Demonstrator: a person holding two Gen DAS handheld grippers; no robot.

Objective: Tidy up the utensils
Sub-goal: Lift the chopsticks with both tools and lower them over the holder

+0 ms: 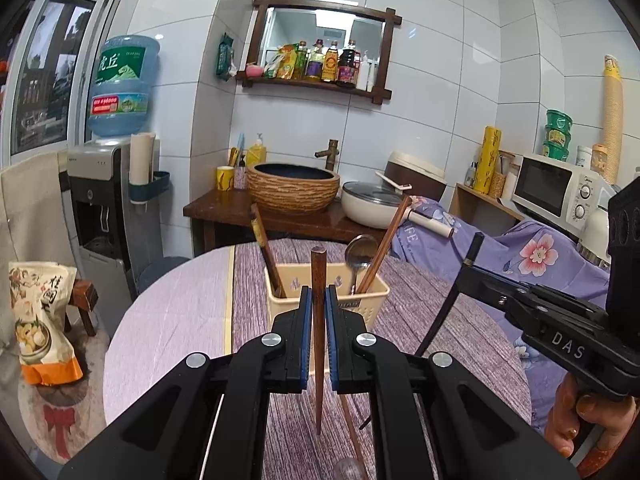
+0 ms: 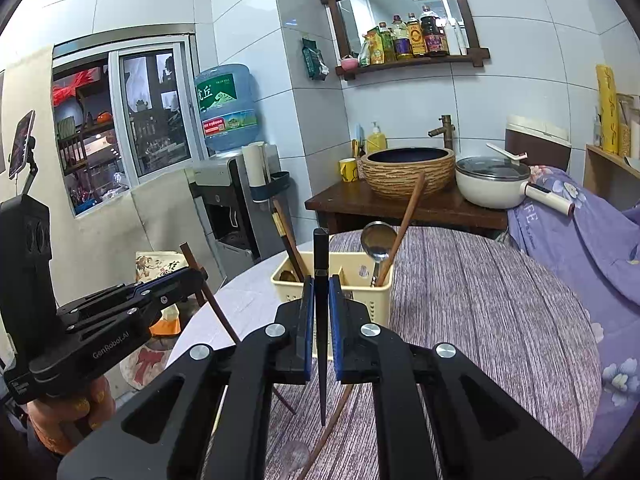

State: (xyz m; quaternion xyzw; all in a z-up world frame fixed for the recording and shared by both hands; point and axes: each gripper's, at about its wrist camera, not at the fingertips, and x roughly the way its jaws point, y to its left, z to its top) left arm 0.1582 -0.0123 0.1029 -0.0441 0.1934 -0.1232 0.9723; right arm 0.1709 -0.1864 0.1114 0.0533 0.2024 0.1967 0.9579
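My left gripper (image 1: 319, 294) is shut on a brown wooden chopstick (image 1: 318, 360) that hangs upright above the table, thin end down. Just beyond it stands a cream utensil basket (image 1: 378, 294) holding a metal spoon (image 1: 361, 250), a brown chopstick (image 1: 386, 240) and a dark-handled utensil (image 1: 262, 240). My right gripper (image 2: 321, 280) is shut on a black chopstick (image 2: 322, 380), also upright, in front of the same basket (image 2: 360, 300). Each gripper shows in the other's view: the right gripper (image 1: 470, 274) with the black chopstick (image 1: 448, 300), the left gripper (image 2: 198, 274) with the brown chopstick (image 2: 218, 312).
A wooden stick (image 1: 352, 432) and a clear spoon (image 1: 347, 470) lie on the round table (image 1: 440, 292) under the grippers. Behind are a woven basin (image 1: 294, 186), a white pot (image 1: 370, 204), a water dispenser (image 1: 102, 208) and a microwave (image 1: 558, 192). A hand (image 1: 580, 412) grips the right handle.
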